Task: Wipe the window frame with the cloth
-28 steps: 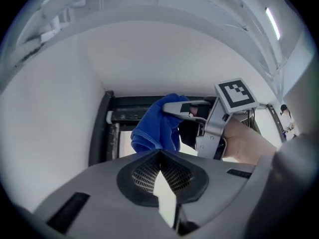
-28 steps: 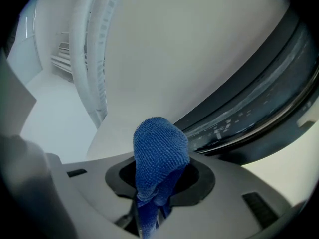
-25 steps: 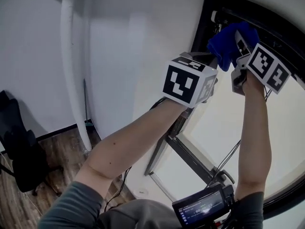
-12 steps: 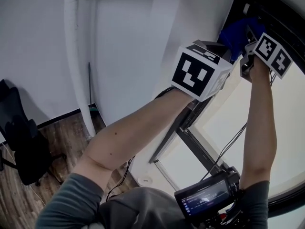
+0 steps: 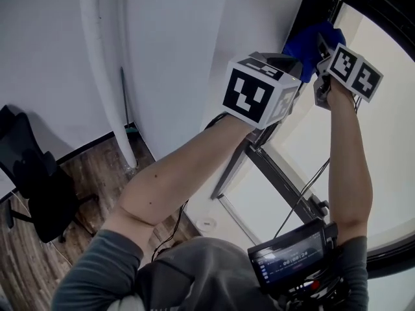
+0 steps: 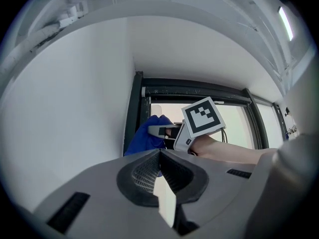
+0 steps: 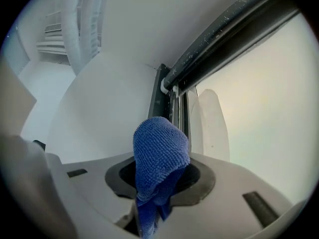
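Right gripper point(image 7: 158, 185) clenched on a blue cloth point(image 7: 160, 153), whose folded bulk stands out beyond the jaws and is raised to the upper left corner of the dark window frame point(image 7: 160, 101); contact between cloth and frame cannot be confirmed. Left gripper point(image 6: 159, 156) is held just left of the right one, its jaws closed together on nothing. Risk, as judged: the cloth is pinched only by its lower fold, so a hard drag across the corner joint or the top rail point(image 7: 224, 31) could pull it free. The cable point(image 5: 303, 196) hanging below the right arm might catch on the lower crossbar point(image 5: 275, 177). The white wall point(image 5: 181, 57) bounds motion to the left, and the left gripper crowds that side. Open room is offered to the right along the top rail and downward along the upright.
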Tool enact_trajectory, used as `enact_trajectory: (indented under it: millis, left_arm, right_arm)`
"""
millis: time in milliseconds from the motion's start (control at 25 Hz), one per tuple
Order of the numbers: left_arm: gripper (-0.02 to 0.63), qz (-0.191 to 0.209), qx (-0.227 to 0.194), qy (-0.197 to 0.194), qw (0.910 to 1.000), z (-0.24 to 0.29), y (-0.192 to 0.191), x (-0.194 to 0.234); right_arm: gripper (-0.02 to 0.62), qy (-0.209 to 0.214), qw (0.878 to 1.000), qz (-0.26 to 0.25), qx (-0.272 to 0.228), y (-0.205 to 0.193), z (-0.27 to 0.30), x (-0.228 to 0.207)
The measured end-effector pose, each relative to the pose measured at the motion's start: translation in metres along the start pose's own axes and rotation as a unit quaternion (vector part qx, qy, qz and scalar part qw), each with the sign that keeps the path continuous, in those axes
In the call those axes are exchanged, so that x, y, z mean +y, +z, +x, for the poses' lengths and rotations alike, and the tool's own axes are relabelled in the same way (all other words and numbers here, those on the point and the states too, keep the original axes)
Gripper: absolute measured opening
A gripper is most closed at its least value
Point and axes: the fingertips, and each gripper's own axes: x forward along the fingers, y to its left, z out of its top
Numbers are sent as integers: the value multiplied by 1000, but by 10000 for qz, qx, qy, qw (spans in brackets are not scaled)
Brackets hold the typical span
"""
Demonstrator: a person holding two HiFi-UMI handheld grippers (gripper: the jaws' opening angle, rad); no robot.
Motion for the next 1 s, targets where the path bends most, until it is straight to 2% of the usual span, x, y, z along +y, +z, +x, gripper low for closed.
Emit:
enact_trajectory:
  millis: [120,280,480,640,800,1000]
  left_arm:
    - [9,15,150,51,9999,-2,-29,-1]
    - [9,-88,174,142,9997,-10,-50,0]
    - [9,127,571,328,9978,-20,-92,-10]
    - [9,-56,745,447,9962,-27,-131,-3]
    - [9,-18,871,334,9956,-30,-168,-15]
    - [9,-291,968,369,9942,-40,-210,-15]
  right_arm:
    - [129,39,9998,101,190,-42,-3,-1]
    - [129,85,9992,178,361,-77,-6,2]
    - [129,72,9971,168,734,-127,-25,8]
    - [129,49,9951,292,941,-173,-33,14]
    - [129,140,9951,329,917,-204,-46,16]
    - [129,129,9948,249,983,-241,-57,24]
